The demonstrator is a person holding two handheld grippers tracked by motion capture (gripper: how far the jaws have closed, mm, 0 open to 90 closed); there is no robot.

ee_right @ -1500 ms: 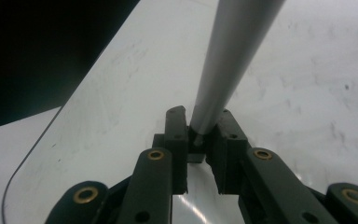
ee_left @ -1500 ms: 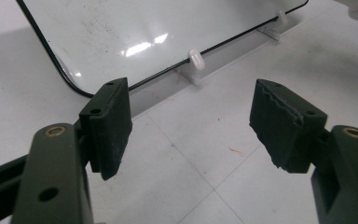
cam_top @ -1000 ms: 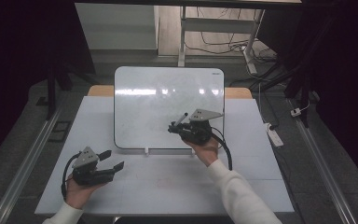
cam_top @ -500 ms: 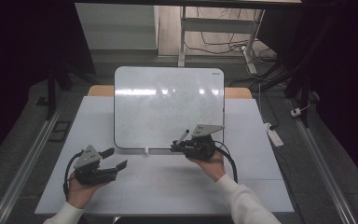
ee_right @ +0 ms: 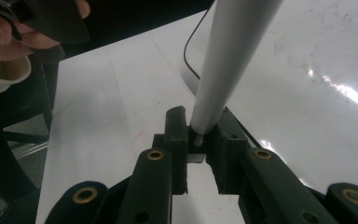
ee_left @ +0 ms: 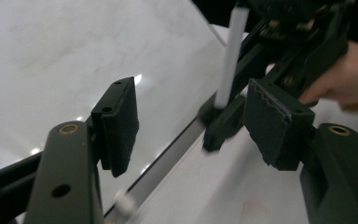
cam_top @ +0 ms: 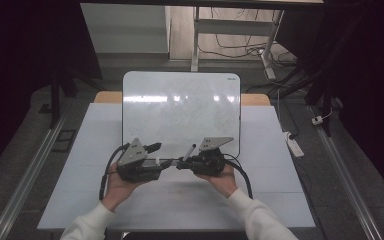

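1. Two grippers, one per hand, both over the near edge of the whiteboard (cam_top: 180,112) on the white table (cam_top: 80,150). Going left to right.
2. My left gripper (cam_top: 156,155) sits at the board's near-left corner, pointing right toward the other one. Its jaws stand apart with nothing pressed between the pads (ee_left: 119,123), and they've just been closing a little.
3. From the left gripper view, the board's dark edge runs between my two jaws, and the marker (ee_left: 228,60) hangs just past the right-hand pad, close but not touching it.
4. Next over is the marker (cam_top: 188,152) itself: white barrel, dark end, tilted with its upper end leaning over the board. It sits between the two grippers, just beside the left one's tips.
5. My right gripper (cam_top: 182,163) is clamped on the marker. The right gripper view shows the barrel (ee_right: 233,60) pinched at its lower end between the two jaws, sticking out away from the camera over the whiteboard.
6. My right hand (cam_top: 220,177) holds that gripper from the near side, cable trailing off right.
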